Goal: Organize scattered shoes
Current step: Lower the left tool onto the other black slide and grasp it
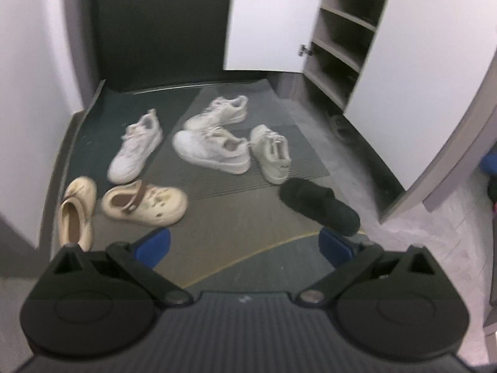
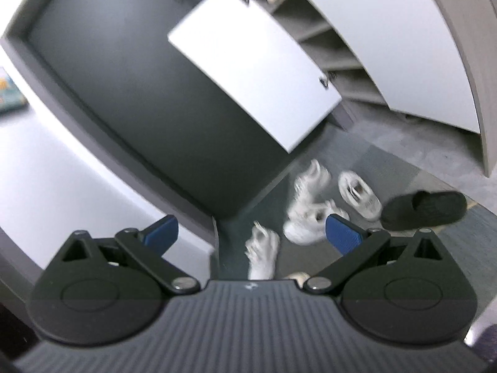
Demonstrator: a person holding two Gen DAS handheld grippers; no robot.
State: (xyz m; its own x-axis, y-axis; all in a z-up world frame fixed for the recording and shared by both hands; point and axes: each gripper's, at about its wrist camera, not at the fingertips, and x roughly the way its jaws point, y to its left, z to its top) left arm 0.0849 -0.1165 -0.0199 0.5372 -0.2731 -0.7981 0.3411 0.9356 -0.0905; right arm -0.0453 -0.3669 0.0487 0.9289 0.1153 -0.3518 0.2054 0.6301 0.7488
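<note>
An entry floor [image 1: 248, 223] with a dark mat lies before an open shoe cabinet [image 1: 341, 46]. 7 shoes lie scattered on the mat, well short of the cabinet. The black slipper [image 1: 320, 205] lies nearest the cabinet, its long axis slanting across, just ahead of the left tool [image 1: 245, 245], on its right side. The left tool seems nearer. Both it and the right tool [image 2: 251, 233] are spread, holding nothing.
</note>
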